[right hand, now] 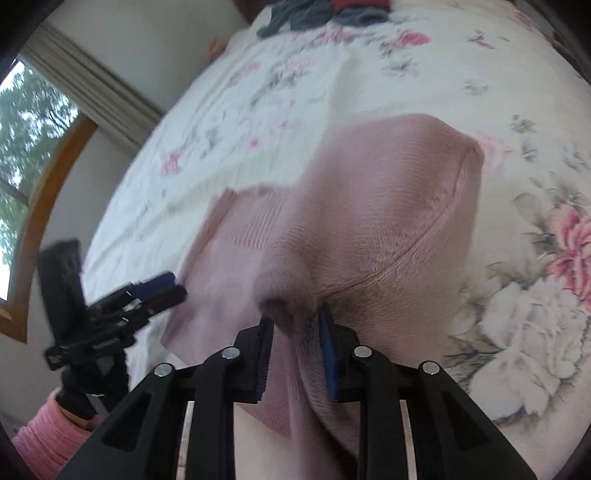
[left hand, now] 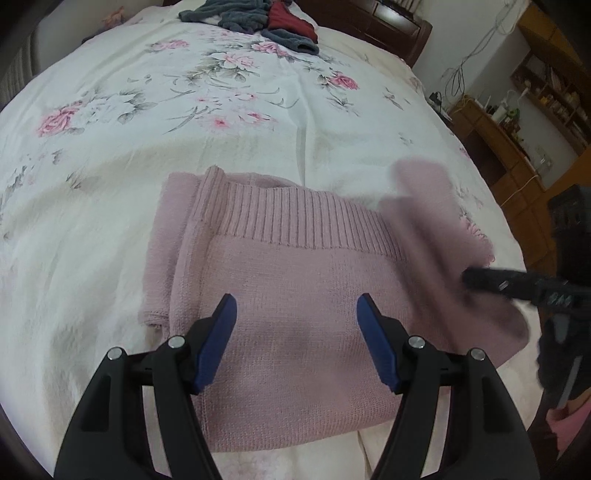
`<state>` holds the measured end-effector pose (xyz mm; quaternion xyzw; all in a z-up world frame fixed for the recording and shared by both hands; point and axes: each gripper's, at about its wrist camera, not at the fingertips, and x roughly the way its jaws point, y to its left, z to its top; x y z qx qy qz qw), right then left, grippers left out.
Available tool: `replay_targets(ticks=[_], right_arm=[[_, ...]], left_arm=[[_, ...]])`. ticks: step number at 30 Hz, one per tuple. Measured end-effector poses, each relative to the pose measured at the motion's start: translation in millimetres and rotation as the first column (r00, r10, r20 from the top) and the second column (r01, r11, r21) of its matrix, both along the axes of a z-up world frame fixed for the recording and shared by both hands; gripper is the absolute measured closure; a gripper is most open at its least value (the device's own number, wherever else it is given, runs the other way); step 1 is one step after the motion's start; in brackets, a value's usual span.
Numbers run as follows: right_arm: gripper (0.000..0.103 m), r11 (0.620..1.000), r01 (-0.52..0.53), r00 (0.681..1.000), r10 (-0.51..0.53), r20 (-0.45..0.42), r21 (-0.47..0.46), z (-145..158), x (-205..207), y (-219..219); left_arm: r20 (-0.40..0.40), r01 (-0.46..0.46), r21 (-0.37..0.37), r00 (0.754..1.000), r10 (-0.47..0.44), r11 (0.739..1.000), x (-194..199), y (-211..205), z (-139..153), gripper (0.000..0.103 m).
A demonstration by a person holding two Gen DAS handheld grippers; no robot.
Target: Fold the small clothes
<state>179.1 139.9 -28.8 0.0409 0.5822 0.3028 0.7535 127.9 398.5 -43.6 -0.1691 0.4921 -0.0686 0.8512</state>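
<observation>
Lying flat on white floral bedsheet (left hand: 110, 184): pink knitted sweater (left hand: 295, 288), ribbed band toward far end | L gripper (left hand: 296, 314) held above knit, jaws spread wide, nothing gripped | R gripper (right hand: 295, 325) clenched on pink sleeve fabric, lifted, blurred | grey and red clothes pile (left hand: 255, 18) seen at far end of bed

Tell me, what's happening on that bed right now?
Left gripper open, empty, above pink sweater. Right gripper shut on its lifted side. Grey and red clothes far off, nothing blocking.
</observation>
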Motion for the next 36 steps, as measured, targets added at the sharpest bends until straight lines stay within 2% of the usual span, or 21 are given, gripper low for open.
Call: replay_targets(ticks=[2,4,7,11,14,16,18,23,25,27,31,34,36], right_arm=[[0.069,1.0,-0.012,0.999,0.012,-0.045,0.001,-10.5,0.3,7.9],[0.057,0.999,-0.006,0.997,0.009,-0.08,0.035,-17.6,-0.6,10.2],[0.054,0.999,-0.016,0.998,0.019,-0.064,0.044,-16.0,-6.9,10.0],[0.051,0.989,0.02,0.996,-0.006,-0.094,0.147,-2.7,-8.6,-14.8],[0.05,0.982,0.063,0.996,-0.051,-0.07,0.18,15.8,-11.4,-43.0],[0.048,0.979,0.096,0.995,-0.09,-0.044,0.177,24.7,-15.2,-67.0],[0.044,0.978,0.128,0.992,-0.123,-0.038,0.165,25.9,-17.4,-86.6],[0.044,0.97,0.181,0.983,-0.173,-0.06,0.16,11.3,-24.8,-122.4],[0.044,0.967,0.19,0.981,-0.181,-0.065,0.17,5.5,-28.0,-131.4],[0.044,0.966,0.193,0.981,-0.185,-0.063,0.172,3.4,-30.2,-138.9],[0.044,0.964,0.196,0.98,-0.187,-0.065,0.179,-5.3,-32.5,-147.1],[0.044,0.961,0.204,0.978,-0.193,-0.075,0.188,-10.3,-31.4,-149.1],[0.044,0.959,0.209,0.977,-0.197,-0.08,0.193,-13.0,-30.5,-148.9]], left_arm=[[0.0,0.0,-0.01,1.0,0.0,1.0,-0.1,1.0,0.1,0.036],[-0.003,0.003,-0.029,1.0,-0.003,1.0,0.3,0.6,0.3,0.036],[-0.008,0.012,-0.089,1.0,-0.013,0.996,2.4,-2.5,1.1,0.036],[-0.011,0.036,-0.168,0.999,-0.038,0.985,8.2,-14.1,3.0,0.036],[-0.026,0.059,-0.264,0.997,-0.068,0.963,15.5,-29.5,2.2,0.034],[-0.044,0.076,-0.344,0.994,-0.097,0.936,23.0,-41.8,-1.8,0.033],[-0.079,0.072,-0.412,0.99,-0.114,0.908,33.7,-54.6,-11.6,0.033],[-0.158,0.045,-0.495,0.977,-0.141,0.868,62.0,-81.0,-38.3,0.033],[-0.18,0.042,-0.51,0.971,-0.155,0.859,72.3,-92.2,-47.5,0.033],[-0.199,0.036,-0.504,0.967,-0.157,0.863,80.3,-101.1,-54.8,0.033],[-0.201,0.063,-0.521,0.96,-0.194,0.851,86.8,-119.0,-58.7,0.036],[-0.202,0.081,-0.513,0.956,-0.212,0.855,91.0,-132.9,-61.2,0.044],[-0.205,0.077,-0.507,0.956,-0.207,0.859,93.4,-137.9,-64.6,0.058]])
